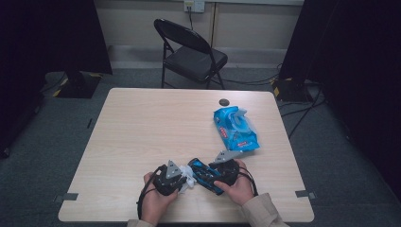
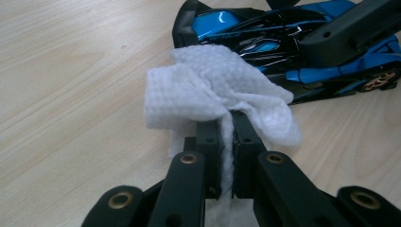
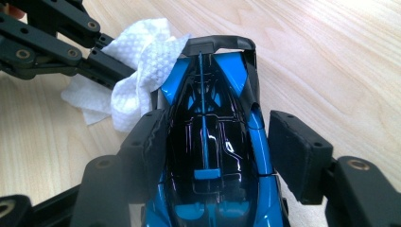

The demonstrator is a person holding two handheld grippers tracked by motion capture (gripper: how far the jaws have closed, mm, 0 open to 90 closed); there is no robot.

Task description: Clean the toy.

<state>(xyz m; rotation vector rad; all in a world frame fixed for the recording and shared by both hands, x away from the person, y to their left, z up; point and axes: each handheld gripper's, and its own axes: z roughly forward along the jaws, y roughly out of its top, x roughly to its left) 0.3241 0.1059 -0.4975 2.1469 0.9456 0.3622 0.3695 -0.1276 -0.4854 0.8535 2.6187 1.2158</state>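
Fingers of the left gripper (image 2: pixel 226 130) are clenched on a white wipe (image 2: pixel 213 90), which bunches up beyond their tips and trails back between them. The wipe's far fold touches the rear end of a blue and black toy car (image 2: pixel 293 47) lying just past the fingertips on the wooden surface (image 2: pixel 71 94).

In the right gripper view, the right gripper (image 3: pixel 213 142) straddles the toy car (image 3: pixel 208 142): its left finger presses against the car's side, while its right finger stands a little off the other side, so whether it grips the car cannot be told. The car's tail wing points away from those fingers, and the wipe (image 3: pixel 137 61) sits just beyond it on the left, held by the other gripper.

From the high view, both grippers meet near the front edge of the surface (image 1: pixel 156 123), the left gripper (image 1: pixel 182 182) and right gripper (image 1: pixel 208 172) close together with the toy car (image 1: pixel 204 176) between them and the wipe (image 1: pixel 188 181) at the left fingers. Farther out, well apart from the fingers, lies a blue wipes packet (image 1: pixel 235 127), and beyond it a small dark round object (image 1: pixel 223 101). A black folding chair (image 1: pixel 189 52) stands past the far edge.
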